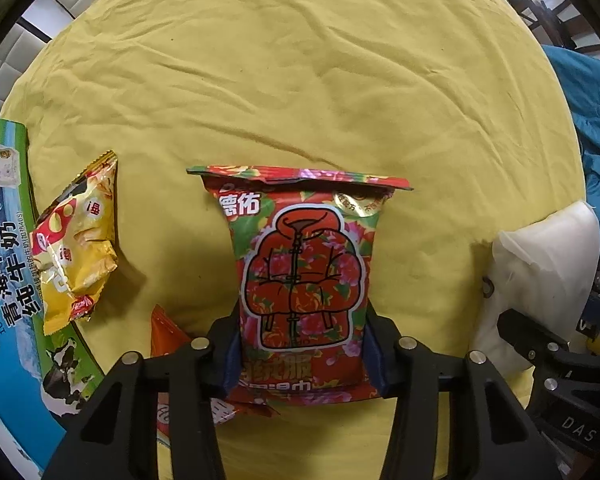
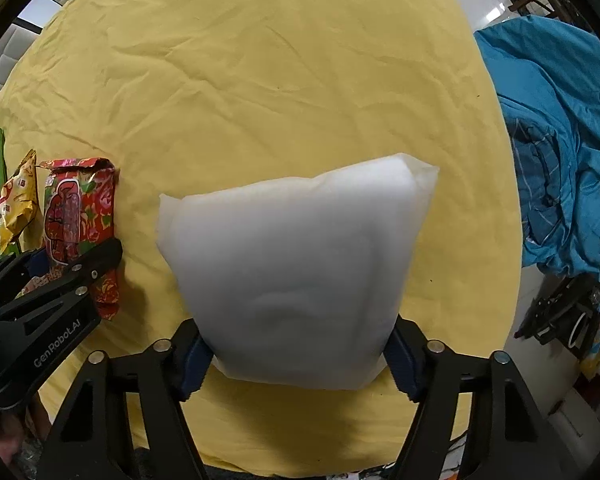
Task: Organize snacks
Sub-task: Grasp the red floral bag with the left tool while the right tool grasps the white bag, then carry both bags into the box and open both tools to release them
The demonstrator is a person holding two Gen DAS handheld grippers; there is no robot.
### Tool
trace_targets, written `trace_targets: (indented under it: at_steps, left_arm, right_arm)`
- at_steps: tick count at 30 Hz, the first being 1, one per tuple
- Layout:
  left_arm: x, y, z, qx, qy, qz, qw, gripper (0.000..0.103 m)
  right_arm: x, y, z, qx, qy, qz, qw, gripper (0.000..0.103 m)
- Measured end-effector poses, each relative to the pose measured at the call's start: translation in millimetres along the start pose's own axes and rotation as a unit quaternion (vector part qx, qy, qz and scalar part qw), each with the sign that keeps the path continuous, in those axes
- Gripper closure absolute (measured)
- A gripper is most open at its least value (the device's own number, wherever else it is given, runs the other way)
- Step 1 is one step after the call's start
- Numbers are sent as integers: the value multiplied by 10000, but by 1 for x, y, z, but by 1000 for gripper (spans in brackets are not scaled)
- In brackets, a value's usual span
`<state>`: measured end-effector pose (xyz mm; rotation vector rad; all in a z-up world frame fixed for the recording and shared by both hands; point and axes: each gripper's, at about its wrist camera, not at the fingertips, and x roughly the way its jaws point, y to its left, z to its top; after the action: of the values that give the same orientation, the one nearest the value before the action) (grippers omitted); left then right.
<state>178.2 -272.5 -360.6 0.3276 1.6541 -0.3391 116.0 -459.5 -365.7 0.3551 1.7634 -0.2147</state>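
A red floral packet (image 1: 304,280) printed with a padded jacket is held above the yellow cloth (image 1: 300,80), my left gripper (image 1: 300,360) shut on its lower end. That packet (image 2: 80,216) also shows at the left of the right wrist view, with the left gripper (image 2: 66,264) around it. My right gripper (image 2: 296,356) is shut on a white translucent bag (image 2: 292,272), which shows again as the white bag (image 1: 540,272) at the right of the left wrist view. A yellow chips packet (image 1: 78,240) lies left on the cloth, and an orange packet (image 1: 168,332) lies under the left fingers.
A blue and green milk carton box (image 1: 8,260) stands at the left edge. Blue crumpled fabric (image 2: 560,140) lies off the table's right side. The far half of the round yellow-covered table (image 2: 260,80) holds no objects.
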Motion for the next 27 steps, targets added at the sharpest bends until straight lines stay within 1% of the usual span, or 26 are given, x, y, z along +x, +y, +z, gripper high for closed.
trace_targets:
  at_steps: [4, 10, 16, 24, 25, 27]
  left_arm:
    - [-7, -3, -3, 11, -93, 27, 10000, 59]
    - [-25, -7, -8, -46, -277, 7, 9996, 59]
    - [-54, -10, -13, -108, -556, -66, 9984, 59]
    - [-97, -7, -22, -163, -956, -219, 9950, 59]
    - [-101, -4, -30, -174, -998, -236, 9946, 59]
    - [-113, 2, -34, -204, -1106, -285, 9932, 59]
  right_arm:
    - [-7, 0, -4, 29, -54, 99, 9999, 34]
    - [-19, -2, -8, 52, -144, 252, 9996, 37]
    - [-41, 3, -12, 43, -353, 430, 9984, 38]
    - [-81, 14, -19, -68, -677, 710, 9952, 39]
    - [-86, 15, -20, -84, -717, 747, 9946, 39]
    - [-97, 18, -21, -137, -786, 807, 9935, 39]
